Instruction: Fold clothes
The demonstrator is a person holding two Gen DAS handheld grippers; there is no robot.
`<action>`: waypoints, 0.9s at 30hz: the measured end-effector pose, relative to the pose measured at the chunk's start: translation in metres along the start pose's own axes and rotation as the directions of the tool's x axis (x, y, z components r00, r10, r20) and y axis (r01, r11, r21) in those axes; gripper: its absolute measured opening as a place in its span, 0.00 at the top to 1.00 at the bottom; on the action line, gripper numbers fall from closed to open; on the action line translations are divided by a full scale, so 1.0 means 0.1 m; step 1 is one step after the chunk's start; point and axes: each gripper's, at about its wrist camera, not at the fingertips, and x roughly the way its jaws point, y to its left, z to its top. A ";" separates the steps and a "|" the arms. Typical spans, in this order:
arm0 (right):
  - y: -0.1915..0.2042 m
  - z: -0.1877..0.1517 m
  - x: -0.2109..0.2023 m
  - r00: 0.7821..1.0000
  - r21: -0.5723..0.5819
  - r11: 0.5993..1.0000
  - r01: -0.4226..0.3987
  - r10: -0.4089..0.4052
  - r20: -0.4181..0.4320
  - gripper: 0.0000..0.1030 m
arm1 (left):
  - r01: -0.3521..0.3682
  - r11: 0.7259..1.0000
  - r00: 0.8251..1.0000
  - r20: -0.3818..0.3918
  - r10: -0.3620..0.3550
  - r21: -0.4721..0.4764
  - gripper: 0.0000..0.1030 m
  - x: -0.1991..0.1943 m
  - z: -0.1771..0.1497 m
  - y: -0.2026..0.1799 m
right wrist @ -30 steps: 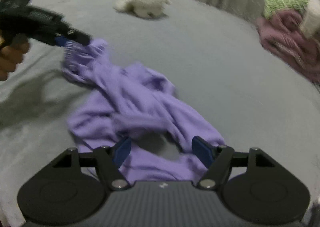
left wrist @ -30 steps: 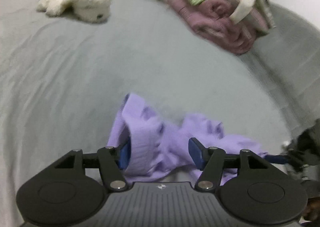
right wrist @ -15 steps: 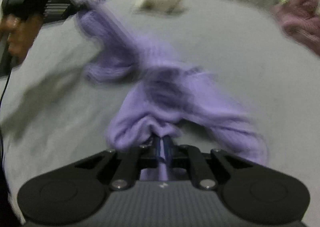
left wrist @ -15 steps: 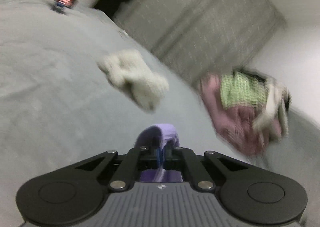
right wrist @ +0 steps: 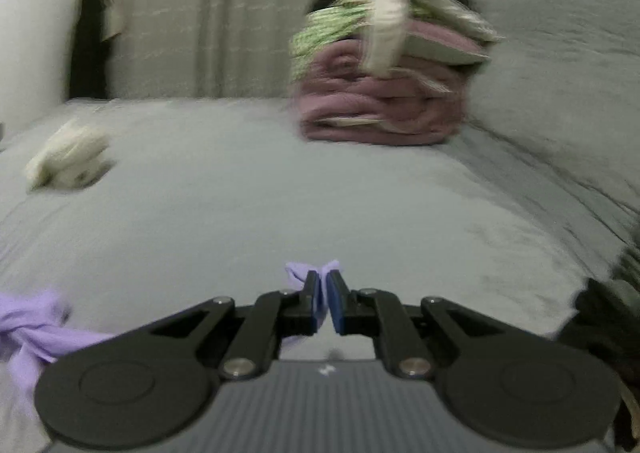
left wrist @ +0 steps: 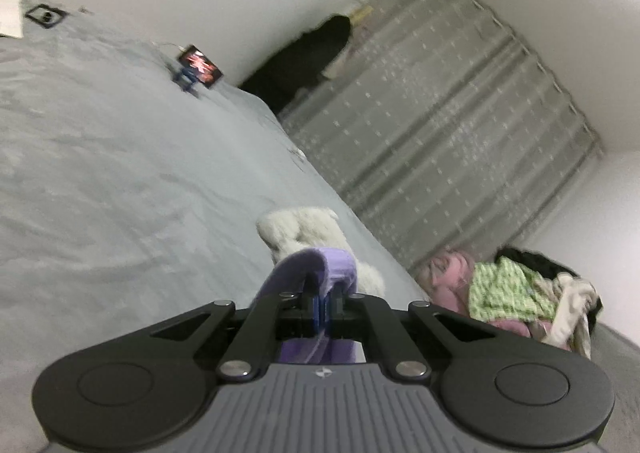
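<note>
The lilac garment (left wrist: pixel 320 269) is pinched in both of your tongs and lifted above the grey bed (left wrist: pixel 120 181). Your left gripper (left wrist: pixel 325 307) is pressed together on a fold of it, which loops up over the fingertips. Your right gripper (right wrist: pixel 323 299) clamps another edge, with a small tuft (right wrist: pixel 298 273) poking out past the blue pads (right wrist: pixel 335 303). In the right view, more of the garment trails off at the lower left edge. Beyond it on the bed lies a white plush toy (left wrist: pixel 308 229). Further back sits a pile (right wrist: pixel 384 93) of pink, green and cream clothes, blurred in the right view. A grey curtain (left wrist: pixel 440 141) hangs behind the bed.
</note>
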 end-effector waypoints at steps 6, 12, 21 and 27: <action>-0.14 0.03 0.05 0.996 0.053 0.996 0.071 -0.074 0.046 0.96 | 0.000 1.000 1.000 -0.026 0.000 0.002 0.99 0.08 0.03 0.08; 0.17 -0.16 0.27 0.981 -0.090 0.981 -0.170 0.160 -0.106 0.75 | -0.018 0.995 0.999 -0.035 0.021 0.094 0.99 0.16 -0.07 -0.06; 1.05 -0.61 -0.13 0.718 -0.283 0.660 -0.696 0.642 -0.268 0.23 | -0.047 0.999 0.999 -0.022 0.048 0.021 0.99 0.20 -0.02 0.11; 1.20 -0.71 0.00 0.764 -0.271 0.718 -0.641 0.564 -0.313 0.92 | -0.052 0.998 0.999 0.007 0.052 0.031 0.99 0.17 0.02 0.11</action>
